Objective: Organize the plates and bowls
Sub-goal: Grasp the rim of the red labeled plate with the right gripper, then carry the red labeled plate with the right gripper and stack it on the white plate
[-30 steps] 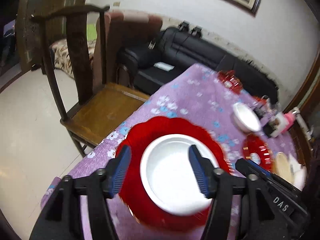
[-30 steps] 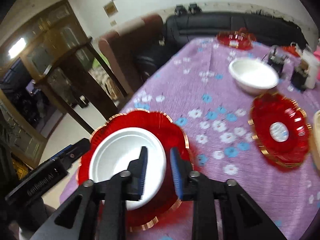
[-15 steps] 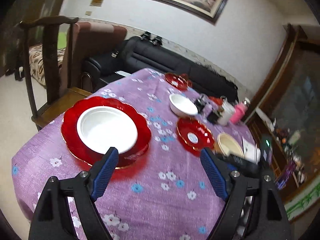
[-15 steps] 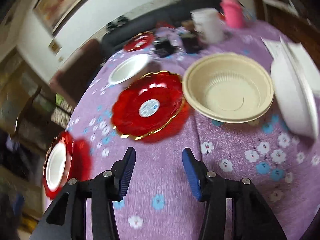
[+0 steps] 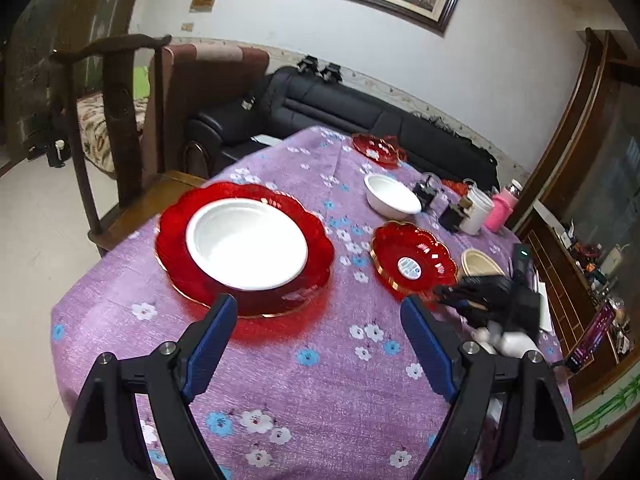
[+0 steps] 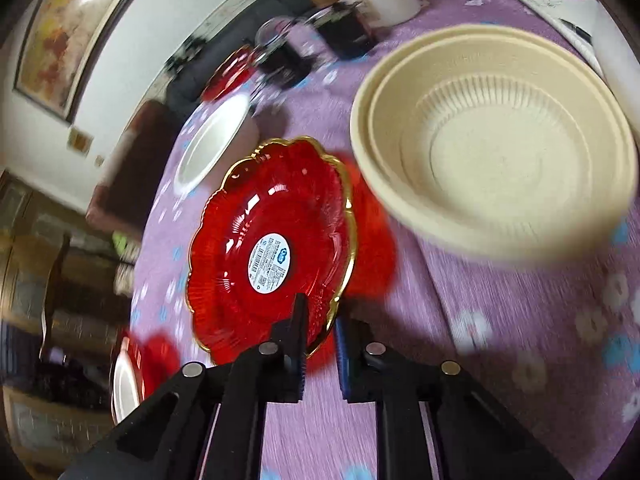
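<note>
Right claw grips the scalloped red glass plate's gold rim beside a ribbed beige bowl; left claw gapes over the tabletop.

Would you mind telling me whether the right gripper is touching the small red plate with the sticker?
Touching. The right wrist view shows the right gripper closed over the gold near rim of the small red plate.

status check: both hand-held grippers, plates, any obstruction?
Left hand-held gripper open, empty. Right hand-held gripper shut on small red plate rim. Beige bowl close beside it.
</note>
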`<state>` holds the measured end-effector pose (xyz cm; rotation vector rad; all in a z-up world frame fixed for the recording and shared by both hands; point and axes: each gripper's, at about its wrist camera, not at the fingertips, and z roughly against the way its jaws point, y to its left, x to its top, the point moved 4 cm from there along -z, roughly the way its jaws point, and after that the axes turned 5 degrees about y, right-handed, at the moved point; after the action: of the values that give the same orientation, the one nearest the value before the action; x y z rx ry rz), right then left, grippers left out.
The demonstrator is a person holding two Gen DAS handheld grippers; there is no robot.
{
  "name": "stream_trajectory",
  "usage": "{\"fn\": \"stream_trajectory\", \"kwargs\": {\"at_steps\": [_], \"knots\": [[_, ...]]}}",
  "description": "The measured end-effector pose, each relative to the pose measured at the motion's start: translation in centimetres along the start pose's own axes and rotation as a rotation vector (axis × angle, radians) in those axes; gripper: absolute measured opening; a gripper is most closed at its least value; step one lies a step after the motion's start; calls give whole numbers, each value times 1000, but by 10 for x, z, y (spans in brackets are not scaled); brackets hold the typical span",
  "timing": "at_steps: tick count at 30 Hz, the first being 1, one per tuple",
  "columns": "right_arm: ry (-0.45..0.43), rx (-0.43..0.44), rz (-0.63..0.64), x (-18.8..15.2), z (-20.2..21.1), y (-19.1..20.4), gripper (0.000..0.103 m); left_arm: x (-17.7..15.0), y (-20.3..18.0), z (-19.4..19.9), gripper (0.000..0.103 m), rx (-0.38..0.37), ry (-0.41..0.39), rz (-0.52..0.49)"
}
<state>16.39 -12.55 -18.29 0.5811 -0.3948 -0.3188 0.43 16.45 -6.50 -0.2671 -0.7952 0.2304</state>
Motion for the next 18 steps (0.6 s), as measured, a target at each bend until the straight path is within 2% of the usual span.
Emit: {"fn": "stream_trajectory", "kwargs": {"at_steps": [4, 8, 11, 13, 18], "knots": [[81, 4, 102, -50, 33, -20, 12, -8, -14, -15, 83, -10, 41, -51], [150, -13, 167, -80, 59, -44, 14, -18, -40, -38, 83, -46, 108, -102], [91, -80, 238, -84, 74, -48, 16, -26, -61, -60, 83, -91, 187, -128], [54, -108, 257, -81, 78, -49, 16, -31, -73, -77, 83, -88, 233, -146], [55, -73, 233, -75, 71, -54, 16, -36, -94, -114, 83, -23, 280, -216]]}}
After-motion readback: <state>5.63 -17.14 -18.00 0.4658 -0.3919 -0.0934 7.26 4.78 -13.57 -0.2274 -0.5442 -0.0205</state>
